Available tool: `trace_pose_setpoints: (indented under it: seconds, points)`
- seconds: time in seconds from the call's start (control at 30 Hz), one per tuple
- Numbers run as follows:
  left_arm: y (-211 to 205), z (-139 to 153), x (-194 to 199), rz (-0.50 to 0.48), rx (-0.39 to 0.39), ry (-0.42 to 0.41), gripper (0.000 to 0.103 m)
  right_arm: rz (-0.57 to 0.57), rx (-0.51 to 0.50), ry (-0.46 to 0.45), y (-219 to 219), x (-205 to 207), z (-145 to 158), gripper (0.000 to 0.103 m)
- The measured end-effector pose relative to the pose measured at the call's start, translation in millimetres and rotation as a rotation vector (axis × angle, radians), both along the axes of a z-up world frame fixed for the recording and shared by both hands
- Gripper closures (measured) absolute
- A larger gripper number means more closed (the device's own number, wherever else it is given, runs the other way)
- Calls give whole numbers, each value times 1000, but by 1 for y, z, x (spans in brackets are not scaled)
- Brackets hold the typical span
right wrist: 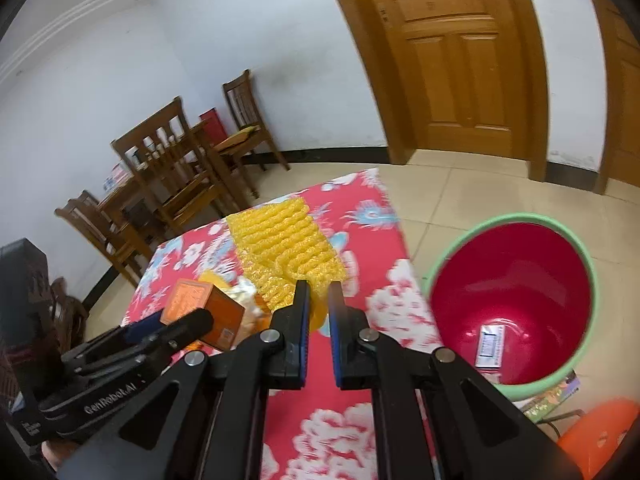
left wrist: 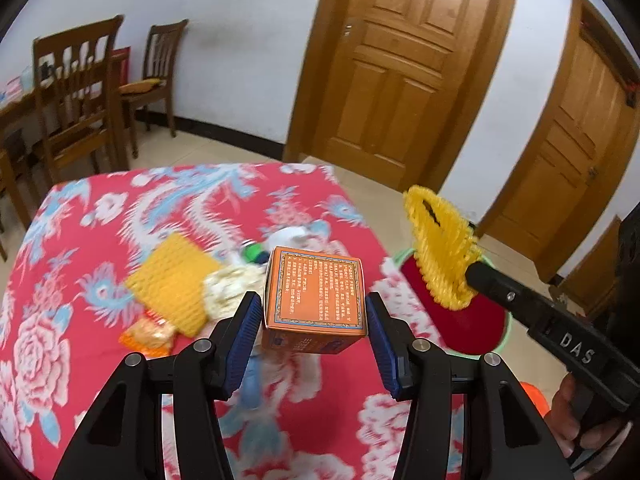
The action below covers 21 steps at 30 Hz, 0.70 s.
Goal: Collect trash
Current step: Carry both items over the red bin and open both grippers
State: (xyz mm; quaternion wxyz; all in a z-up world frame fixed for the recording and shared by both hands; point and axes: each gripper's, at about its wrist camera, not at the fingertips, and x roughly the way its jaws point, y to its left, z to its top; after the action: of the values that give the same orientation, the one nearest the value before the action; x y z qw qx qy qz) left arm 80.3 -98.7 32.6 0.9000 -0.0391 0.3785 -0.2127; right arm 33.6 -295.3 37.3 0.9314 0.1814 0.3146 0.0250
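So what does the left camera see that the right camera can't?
Only the left view shows a second yellow foam net lying on the table and crumpled wrappers beside it. Only the right view shows the red bin's inside, with a small white packet at the bottom, and an orange stool. Both show the orange box between the open left claw's fingers, and the right claw pinching a yellow foam net.
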Motion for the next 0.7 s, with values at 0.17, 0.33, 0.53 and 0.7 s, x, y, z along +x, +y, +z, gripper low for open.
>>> trace_pose_setpoints:
  seconds: [0.17,0.33,0.53,0.7]
  points:
    - [-30,6,0,-57,0,-13,49,-72,5,2,-29,-13,-2,92]
    - [-60,9,0,-113,2,-19,49,-147,14,20,-60,-25,-9,92]
    - [-97,3,1,-172,8,-11,49,-207,34,49,-89,-34,-22,92]
    - [-125,-7,4,-215,17,5,49,-251,52,79,-112,-39,-35,92]
